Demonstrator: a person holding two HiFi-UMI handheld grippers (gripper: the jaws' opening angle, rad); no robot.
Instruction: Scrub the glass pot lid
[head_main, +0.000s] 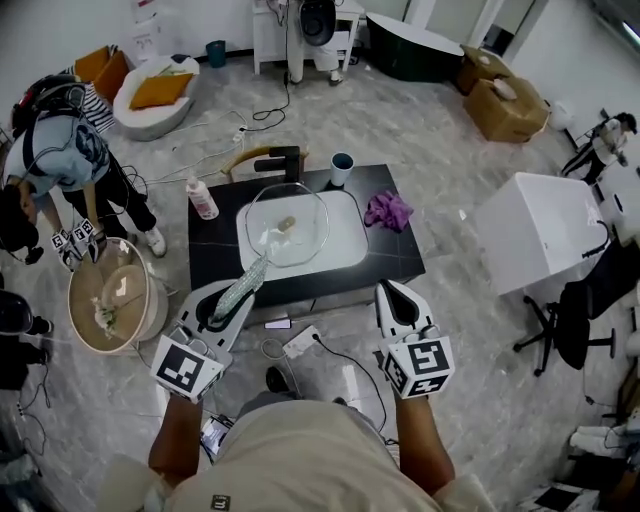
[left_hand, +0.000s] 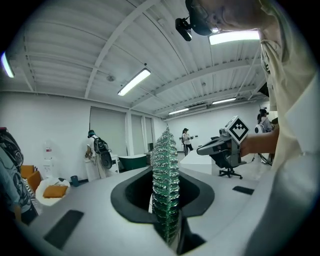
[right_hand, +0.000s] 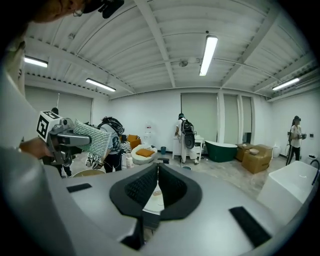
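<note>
The left gripper (head_main: 226, 302) is clamped on a silvery-green mesh scrubber (head_main: 250, 277). In the head view it is held just short of the near left edge of the black counter (head_main: 400, 262). The scrubber's long axis runs from near left to far right, with its free tip aimed at the glass pot lid (head_main: 300, 245). The lid lies flat in the white basin (head_main: 345, 250) in the middle of the counter, with its brownish knob (head_main: 287, 222) uppermost. Being round, it has no long axis of its own. I cannot tell whether the tip touches the rim. The right gripper (head_main: 392, 293) hangs at the near right of the counter, apart from the lid, probably kept free to steady it.

In the left gripper view the jaws are pressed on the scrubber's lower end. The pad stands edge-on and projects straight out along the jaws, a grip that should let its flat face be turned onto the glass.

In the right gripper view the jaws are together with nothing between them. A sliver of the basin shows through the slit below where they meet, so this gripper also points towards the lid.
</note>
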